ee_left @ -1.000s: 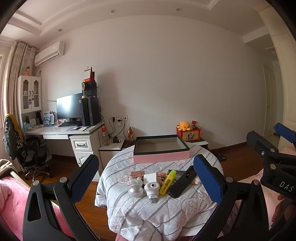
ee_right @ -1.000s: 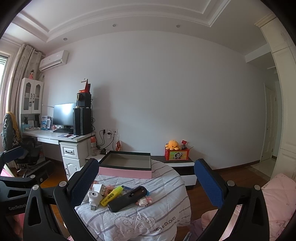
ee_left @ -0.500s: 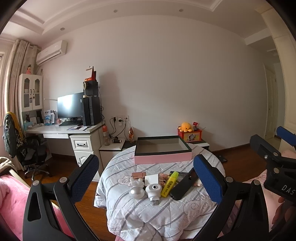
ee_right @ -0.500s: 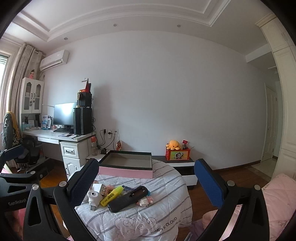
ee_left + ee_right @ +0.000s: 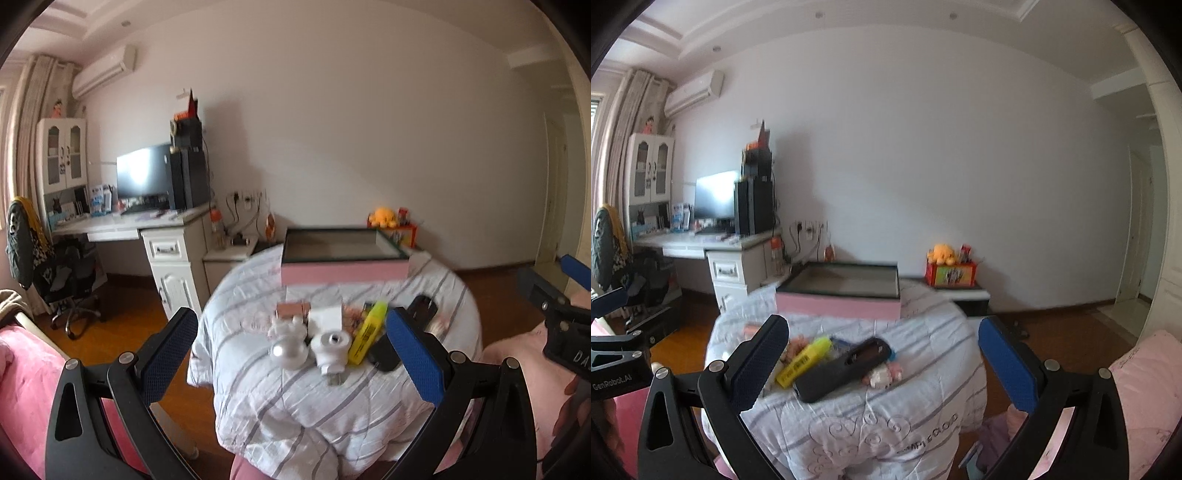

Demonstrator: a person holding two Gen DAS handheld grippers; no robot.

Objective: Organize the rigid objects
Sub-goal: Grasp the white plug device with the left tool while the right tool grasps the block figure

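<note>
A round table [image 5: 295, 398] with a striped white cloth holds a pink open box [image 5: 343, 271] at the back. In front of it lie a silver ball [image 5: 289, 352], a white plug adapter [image 5: 330, 347], a white cube charger [image 5: 325, 319], a yellow highlighter [image 5: 367, 332] and a black remote [image 5: 402, 334]. My left gripper [image 5: 291, 354] is open and empty, short of the table. In the right wrist view the pink box [image 5: 838, 304], highlighter [image 5: 803, 360] and remote [image 5: 844, 369] show; my right gripper [image 5: 882, 358] is open and empty above the table's near side.
A white desk [image 5: 155, 229] with a monitor and a black office chair [image 5: 62, 273] stand at the left. A low stand with an orange plush toy [image 5: 940, 254] is behind the table. Pink bedding [image 5: 1145, 387] lies at the right. The wooden floor surrounds the table.
Both grippers have moved forward and tilted down toward the table; the objects now look larger and lower in both views. Both stay open.
</note>
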